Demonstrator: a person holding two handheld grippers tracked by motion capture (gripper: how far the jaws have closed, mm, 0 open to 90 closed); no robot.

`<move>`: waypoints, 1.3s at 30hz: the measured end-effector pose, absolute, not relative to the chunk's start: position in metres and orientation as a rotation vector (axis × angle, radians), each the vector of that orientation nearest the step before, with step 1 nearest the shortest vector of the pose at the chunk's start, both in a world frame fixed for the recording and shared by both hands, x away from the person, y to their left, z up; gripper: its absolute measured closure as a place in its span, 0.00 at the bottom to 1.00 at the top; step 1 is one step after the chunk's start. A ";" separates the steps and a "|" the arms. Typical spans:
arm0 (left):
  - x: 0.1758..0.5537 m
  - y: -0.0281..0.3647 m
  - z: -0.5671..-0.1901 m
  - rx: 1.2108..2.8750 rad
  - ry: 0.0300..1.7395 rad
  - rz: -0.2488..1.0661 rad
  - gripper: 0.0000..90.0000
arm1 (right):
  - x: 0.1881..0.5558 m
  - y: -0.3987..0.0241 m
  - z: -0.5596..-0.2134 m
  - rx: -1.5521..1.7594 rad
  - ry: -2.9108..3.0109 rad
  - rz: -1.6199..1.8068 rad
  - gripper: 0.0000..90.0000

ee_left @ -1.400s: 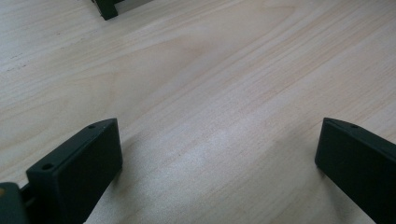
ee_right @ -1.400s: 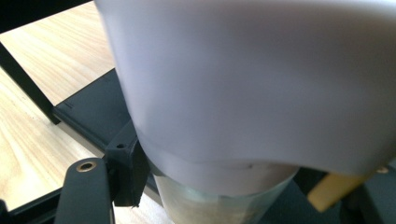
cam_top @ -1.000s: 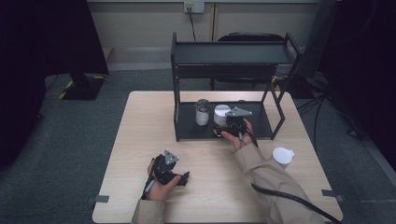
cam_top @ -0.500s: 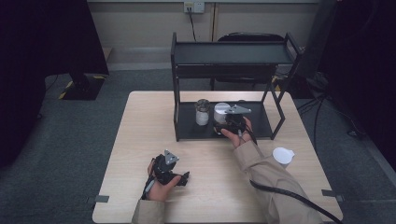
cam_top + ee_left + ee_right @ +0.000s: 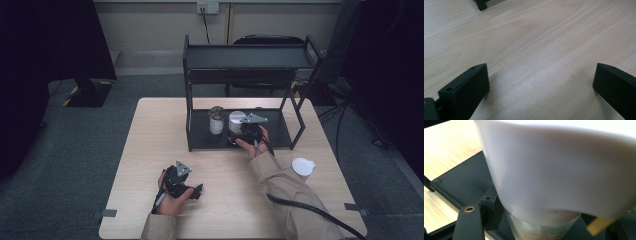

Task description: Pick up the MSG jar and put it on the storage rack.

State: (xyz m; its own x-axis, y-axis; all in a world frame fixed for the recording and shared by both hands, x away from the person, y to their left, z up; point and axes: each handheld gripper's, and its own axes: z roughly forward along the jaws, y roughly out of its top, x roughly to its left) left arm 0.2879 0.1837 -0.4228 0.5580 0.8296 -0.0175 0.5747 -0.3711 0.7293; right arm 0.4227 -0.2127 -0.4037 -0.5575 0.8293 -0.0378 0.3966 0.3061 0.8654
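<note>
High view: right gripper clamps the white-lidded jar upright on the rack's lower shelf, centre frame; left gripper open, lower left, far off.

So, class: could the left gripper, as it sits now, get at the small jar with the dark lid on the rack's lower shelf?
Probably yes. The left gripper rests open on the table, bare wood lies between it and the small jar, and that jar stands toward the shelf's open front. The right gripper, beside it, might crowd the approach.
</note>
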 end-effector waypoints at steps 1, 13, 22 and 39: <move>0.288 0.184 -0.423 2.089 1.123 0.464 0.00 | 0.424 -0.213 -0.404 1.089 2.090 1.186 0.34; 0.288 0.184 -0.423 2.089 1.123 0.465 0.00 | 0.424 -0.211 -0.408 1.092 2.072 1.194 0.34; 0.288 0.184 -0.423 2.089 1.123 0.465 0.00 | 0.423 -0.208 -0.406 1.097 2.074 1.174 0.34; 0.288 0.184 -0.423 2.089 1.123 0.465 0.00 | 0.424 -0.207 -0.403 1.117 2.081 1.165 0.34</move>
State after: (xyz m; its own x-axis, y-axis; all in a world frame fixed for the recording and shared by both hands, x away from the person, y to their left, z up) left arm 0.2879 0.1836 -0.4228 0.5578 0.8298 -0.0177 0.5748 -0.3709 0.7294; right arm 0.4242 -0.2071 -0.4026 -0.5364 0.8433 -0.0328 0.4129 0.2961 0.8613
